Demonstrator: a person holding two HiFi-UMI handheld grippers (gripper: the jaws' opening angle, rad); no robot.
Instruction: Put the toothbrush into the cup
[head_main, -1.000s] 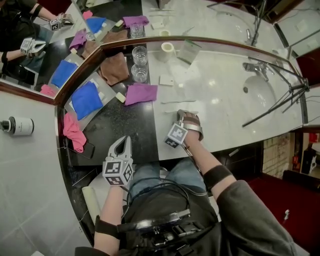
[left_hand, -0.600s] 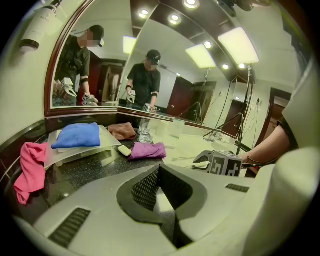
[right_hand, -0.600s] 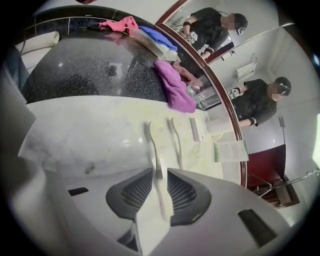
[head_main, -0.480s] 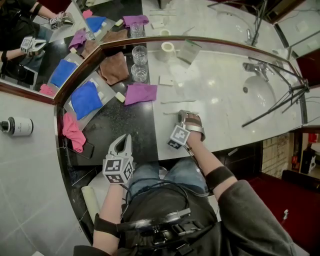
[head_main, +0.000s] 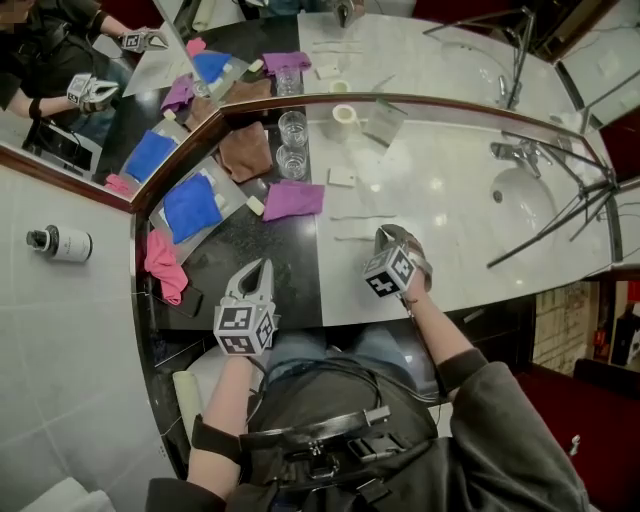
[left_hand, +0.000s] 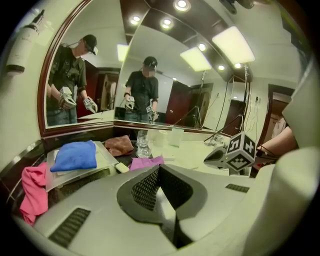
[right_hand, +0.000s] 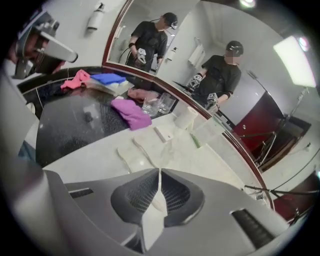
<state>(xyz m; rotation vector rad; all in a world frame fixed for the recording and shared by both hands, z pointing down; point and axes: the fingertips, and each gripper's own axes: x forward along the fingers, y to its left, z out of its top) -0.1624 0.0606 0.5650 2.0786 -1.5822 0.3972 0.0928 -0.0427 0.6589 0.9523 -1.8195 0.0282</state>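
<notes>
Pale marble counter (head_main: 450, 190) runs below a curved mirror (head_main: 420, 50), and a purple cloth (head_main: 293, 199) lies where the marble meets black stone. Just right of that cloth the toothbrush (head_main: 352, 238) lies flat on the marble, beside a second toothbrush (head_main: 356, 217). Behind the cloth stand two glass cups (head_main: 291, 160). The right gripper (head_main: 384, 233), right of the cloth past the brushes, has just been closing; its tips meet on nothing. The left gripper (head_main: 262, 265), nearer the person than the cloth, is fully closed and empty
</notes>
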